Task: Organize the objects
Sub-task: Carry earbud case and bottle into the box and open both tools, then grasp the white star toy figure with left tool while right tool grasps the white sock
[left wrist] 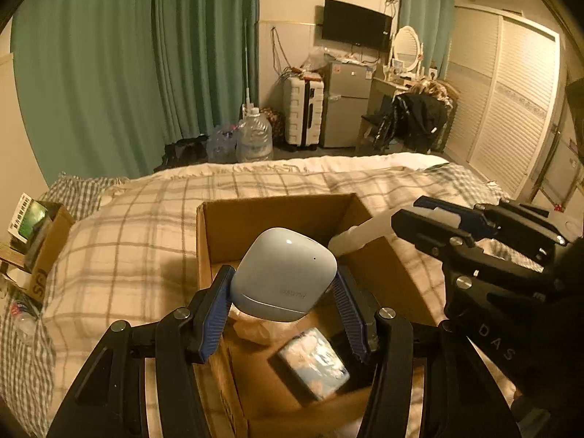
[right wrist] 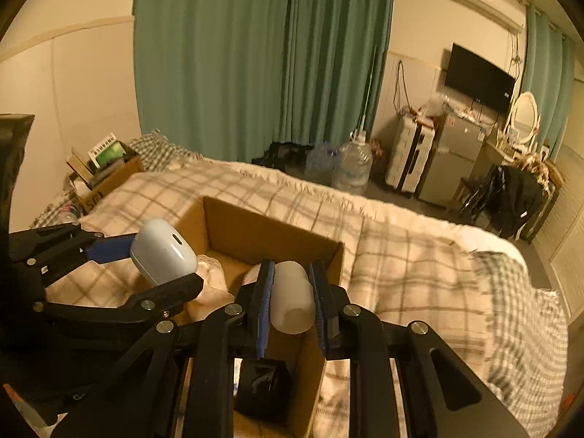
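Both held right over the open cardboard box (left wrist: 277,215) on the bed: pale blue case (left wrist: 283,273) squeezed in left gripper (left wrist: 283,304), white bottle (right wrist: 292,297) in right gripper (right wrist: 292,301), lying lengthwise.

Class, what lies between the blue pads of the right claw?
A white bottle, clamped between the right claw's pads above the cardboard box; the right wrist view shows it best.
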